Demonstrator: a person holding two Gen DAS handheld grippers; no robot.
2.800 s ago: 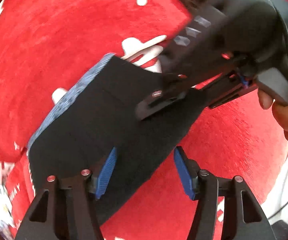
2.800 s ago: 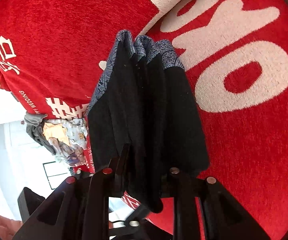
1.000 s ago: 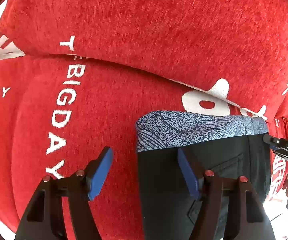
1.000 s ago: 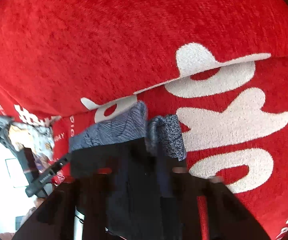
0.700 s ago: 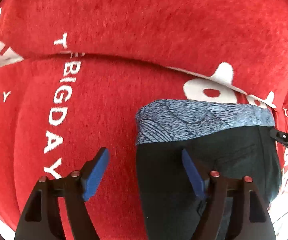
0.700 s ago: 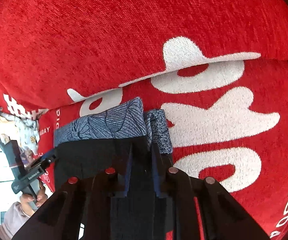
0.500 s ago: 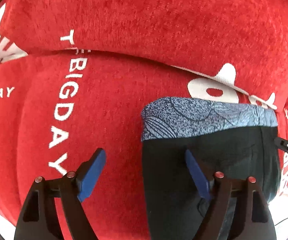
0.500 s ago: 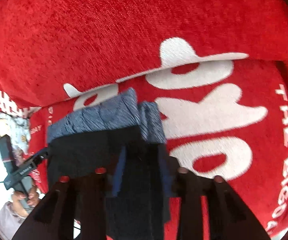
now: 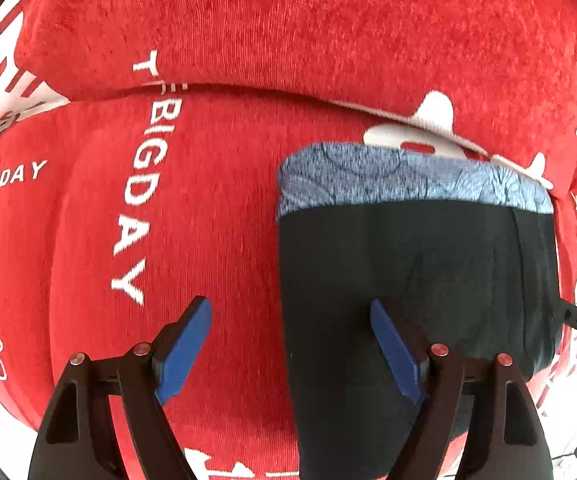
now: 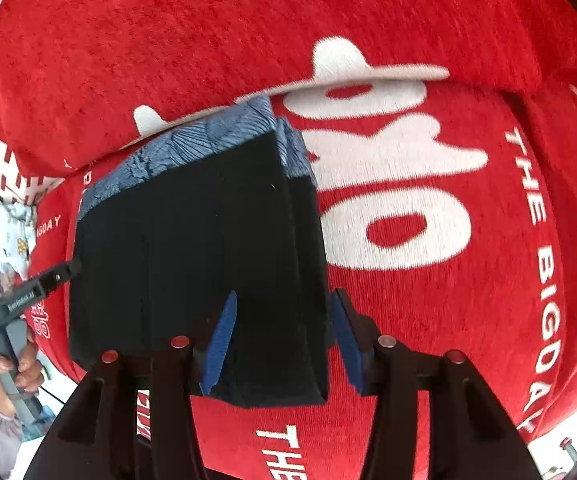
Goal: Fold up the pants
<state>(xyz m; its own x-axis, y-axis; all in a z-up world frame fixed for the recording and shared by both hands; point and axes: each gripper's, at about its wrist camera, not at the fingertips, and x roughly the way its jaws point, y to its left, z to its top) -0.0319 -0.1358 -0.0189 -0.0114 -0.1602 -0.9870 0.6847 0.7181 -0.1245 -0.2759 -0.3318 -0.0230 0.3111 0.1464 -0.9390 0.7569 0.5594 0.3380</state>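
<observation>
Between the blue pads of the right gripper (image 10: 284, 344) sits the near right edge of the pants (image 10: 196, 248). Its jaws have just been opening, and the pads now stand clear of the cloth on both sides, so nothing is clamped. The left gripper (image 9: 290, 346) hangs with its jaws wide apart over the pants' left edge: one pad is above bare red cloth, the other above black fabric, neither pressing.

The pants lie as a dark folded stack on the red blanket (image 9: 216, 208), with the patterned blue-grey waistband (image 9: 400, 178) at the far side, close against the fold where the blanket rises behind.

As I judge it, the fold is made and both tools are letting go. The risk lies at the right edge, where several layers show stepped rather than flush. A pad dragging on withdrawal could pull the top layer and open the stack. The plush blanket may also grip the bottom layer, so a sideways nudge would skew the pile.

White lettering on the blanket reads "BIGDAY" (image 9: 144, 200) beside the left gripper, and "THE BIGDAY" at the right in the right view, with large Chinese characters partly hidden. On the left gripper's arm, seen from the right view, a small label (image 10: 20, 302) is too fine to read surely.
</observation>
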